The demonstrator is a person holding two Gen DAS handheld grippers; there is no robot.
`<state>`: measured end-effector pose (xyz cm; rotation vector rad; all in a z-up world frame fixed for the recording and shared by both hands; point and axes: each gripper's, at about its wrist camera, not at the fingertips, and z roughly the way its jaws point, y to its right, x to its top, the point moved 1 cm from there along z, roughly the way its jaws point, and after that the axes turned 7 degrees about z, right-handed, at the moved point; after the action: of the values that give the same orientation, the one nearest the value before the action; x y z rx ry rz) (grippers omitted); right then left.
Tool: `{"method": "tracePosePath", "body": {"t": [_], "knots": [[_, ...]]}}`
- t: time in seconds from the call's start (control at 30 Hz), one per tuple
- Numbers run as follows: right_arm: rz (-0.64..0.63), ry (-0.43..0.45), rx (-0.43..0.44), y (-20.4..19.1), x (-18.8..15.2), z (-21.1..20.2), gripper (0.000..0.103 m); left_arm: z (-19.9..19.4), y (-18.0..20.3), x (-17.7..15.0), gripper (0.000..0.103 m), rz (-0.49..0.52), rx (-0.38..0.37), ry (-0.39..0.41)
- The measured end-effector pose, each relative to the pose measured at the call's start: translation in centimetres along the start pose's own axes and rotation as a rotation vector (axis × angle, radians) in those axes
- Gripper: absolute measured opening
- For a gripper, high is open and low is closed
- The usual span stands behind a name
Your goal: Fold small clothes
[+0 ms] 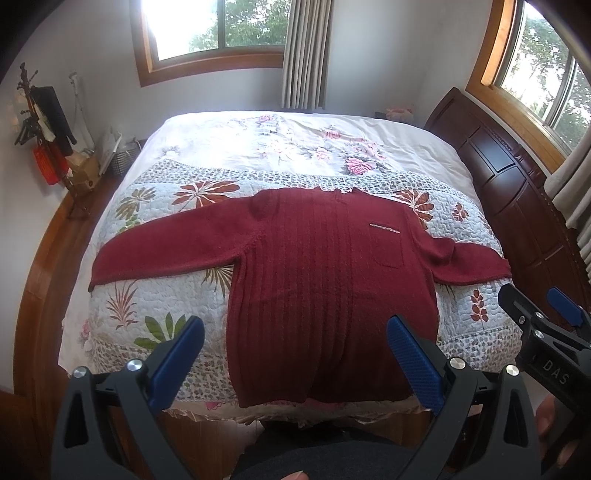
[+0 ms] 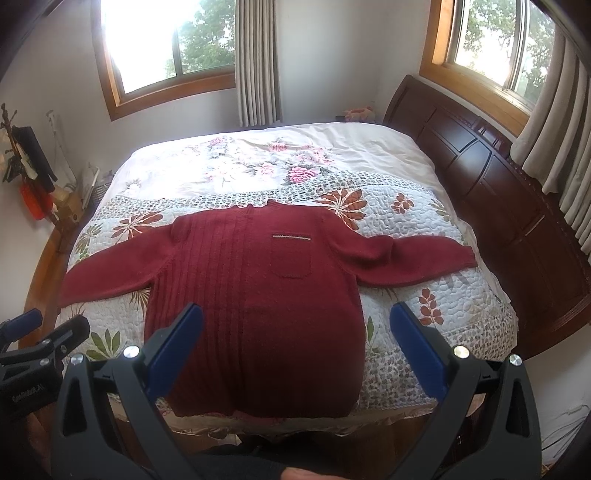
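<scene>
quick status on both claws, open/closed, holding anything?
Left claw: open, holding nothing, raised above the red sweater's hem.
Right claw: open, holding nothing, also above the hem.

Blown-out windows (image 1: 207,29), dim foreground, fisheye-bent edges, perhaps slightly soft

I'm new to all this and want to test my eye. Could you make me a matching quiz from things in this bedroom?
Things:
1. sweater
2. chest pocket
3. headboard
4. left gripper

Descriptions:
A. dark wood, by a window
B. open, holding nothing
C. spread flat on the quilt, sleeves out
D. topped by a pale stripe

Pairs: 1-C, 2-D, 3-A, 4-B
</scene>
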<state>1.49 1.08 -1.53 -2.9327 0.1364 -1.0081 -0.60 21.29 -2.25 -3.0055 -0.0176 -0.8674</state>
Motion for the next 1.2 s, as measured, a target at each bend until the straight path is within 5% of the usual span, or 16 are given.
{"method": "tracePosePath", "body": {"t": [1.2], "knots": [[0.010, -0.006, -0.017, -0.2, 0.5, 0.6, 0.100, 0.8, -1.1, 0.8, 0.099, -0.002, -0.016, 0.002]]}}
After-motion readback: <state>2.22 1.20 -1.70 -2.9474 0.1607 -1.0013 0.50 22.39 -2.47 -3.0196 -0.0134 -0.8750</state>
